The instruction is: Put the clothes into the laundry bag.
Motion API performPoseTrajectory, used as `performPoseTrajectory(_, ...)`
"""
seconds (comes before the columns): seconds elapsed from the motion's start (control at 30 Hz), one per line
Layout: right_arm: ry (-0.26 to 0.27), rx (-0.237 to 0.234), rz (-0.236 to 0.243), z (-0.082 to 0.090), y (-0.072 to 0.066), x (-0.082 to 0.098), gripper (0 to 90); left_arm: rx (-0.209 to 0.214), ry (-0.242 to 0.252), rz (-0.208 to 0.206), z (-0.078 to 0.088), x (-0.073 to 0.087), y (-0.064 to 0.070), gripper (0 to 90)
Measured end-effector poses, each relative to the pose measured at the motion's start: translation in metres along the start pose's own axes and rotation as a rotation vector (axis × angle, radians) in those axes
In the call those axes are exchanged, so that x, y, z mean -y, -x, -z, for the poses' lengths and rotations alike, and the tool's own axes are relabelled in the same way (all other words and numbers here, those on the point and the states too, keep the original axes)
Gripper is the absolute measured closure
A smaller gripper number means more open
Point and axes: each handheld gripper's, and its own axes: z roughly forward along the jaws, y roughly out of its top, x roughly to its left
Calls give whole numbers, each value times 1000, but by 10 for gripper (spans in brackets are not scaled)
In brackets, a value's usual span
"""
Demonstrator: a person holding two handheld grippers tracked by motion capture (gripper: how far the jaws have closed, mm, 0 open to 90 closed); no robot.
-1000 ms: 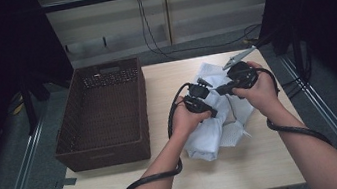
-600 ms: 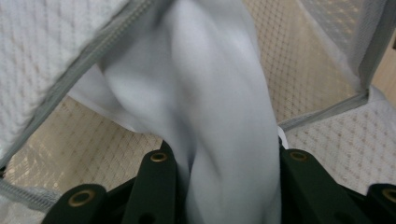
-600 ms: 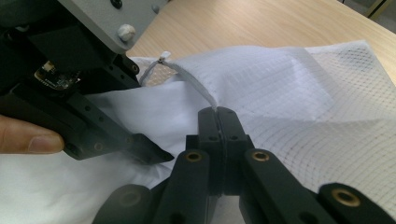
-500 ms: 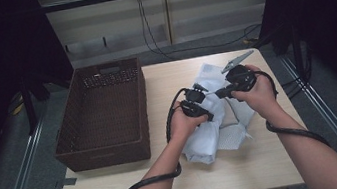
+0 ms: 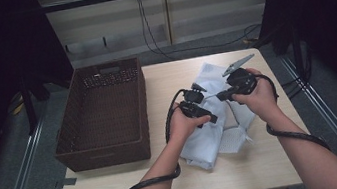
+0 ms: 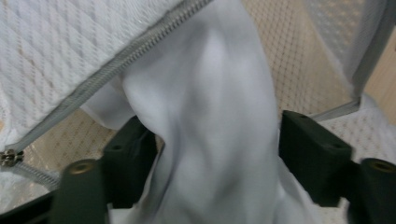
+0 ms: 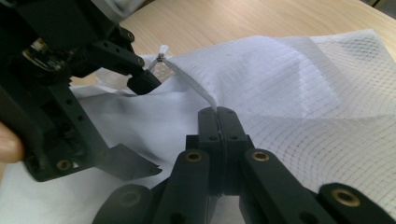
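left hand-held gripper (image 6: pixel 205 154) just opened around white garment (image 5: pixel 220 117), right hand-held gripper (image 7: pixel 218 114) pinching it

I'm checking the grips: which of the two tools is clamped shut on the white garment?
The right tool: its jaws are pressed together on an edge of the white mesh-lined zip garment. The left tool stands open, its jaws just parted around a fold.
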Motion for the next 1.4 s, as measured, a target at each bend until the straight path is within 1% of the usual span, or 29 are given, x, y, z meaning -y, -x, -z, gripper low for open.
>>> performPoseTrajectory(0.03,0,0,0,0,0,0,900,0,0,0,0,0,0,238)
performPoseTrajectory(0.07,4,4,1,0,0,0,900,-13,-5,-1,4,0,1,210)
performPoseTrajectory(0.1,3,6,-3,1,-1,-1,900,-18,6,2,6,0,2,196)
performPoseTrajectory(0.13,1,7,4,2,-1,-1,900,-23,-5,-17,9,0,2,188)
performPoseTrajectory(0.17,4,8,4,2,-1,-2,900,-20,8,-1,11,1,3,179)
performPoseTrajectory(0.2,4,7,8,3,-1,-2,900,-17,8,-4,13,1,4,167)
performPoseTrajectory(0.23,4,7,8,3,-2,-2,900,-7,-2,-17,15,1,4,166)
performPoseTrajectory(0.27,4,8,8,3,-2,-2,900,-7,-2,-17,15,1,4,166)
performPoseTrajectory(0.33,5,15,2,3,-2,-1,900,-17,0,-17,21,3,7,139)
performPoseTrajectory(0.43,1,16,12,3,-3,-1,900,-13,10,-6,26,6,6,123)
performPoseTrajectory(0.5,0,16,12,4,-3,-1,900,-15,4,-10,27,8,6,123)
performPoseTrajectory(0.53,1,16,17,4,-4,-1,900,-15,13,-5,28,9,6,123)
performPoseTrajectory(0.57,0,21,13,5,-4,-1,900,-19,18,-10,31,13,6,122)
performPoseTrajectory(0.63,-6,23,15,5,-5,-1,900,-25,33,-3,32,15,7,108)
performPoseTrajectory(0.7,-6,27,17,6,-5,0,900,-28,30,-11,34,17,8,104)
performPoseTrajectory(0.77,-10,25,18,6,-5,0,900,-41,41,-4,35,19,8,104)
performPoseTrajectory(0.8,-10,27,18,5,-6,0,900,-44,32,-11,36,20,8,105)
performPoseTrajectory(0.9,-12,27,16,6,-6,0,900,-54,36,-12,37,23,10,104)
performPoseTrajectory(0.93,-11,27,13,6,-6,0,900,-65,36,-19,37,24,10,103)
performPoseTrajectory(1.0,-7,27,18,5,-6,1,900,-62,35,-15,37,26,10,91)
performPoseTrajectory(1.03,-10,25,17,4,-6,1,900,-67,28,-21,37,27,9,89)
performPoseTrajectory(1.07,-12,25,11,4,-6,2,900,-62,36,-10,35,29,9,82)
performPoseTrajectory(1.1,-12,24,13,4,-6,2,900,-65,32,-6,35,30,9,80)
performPoseTrajectory(1.2,-12,28,10,3,-6,4,900,-63,29,-3,32,36,8,88)
performPoseTrajectory(1.23,-14,26,14,3,-6,5,900,-59,22,-10,31,38,8,96)
performPoseTrajectory(1.27,-16,27,9,2,-6,5,900,-54,20,-5,29,40,9,104)
performPoseTrajectory(1.3,-16,31,10,2,-6,5,900,-59,19,-4,28,42,10,105)
performPoseTrajectory(1.33,-13,27,8,2,-5,6,900,-55,15,-14,26,43,10,106)
performPoseTrajectory(1.4,-17,31,6,2,-5,7,900,-53,17,-8,24,46,11,99)
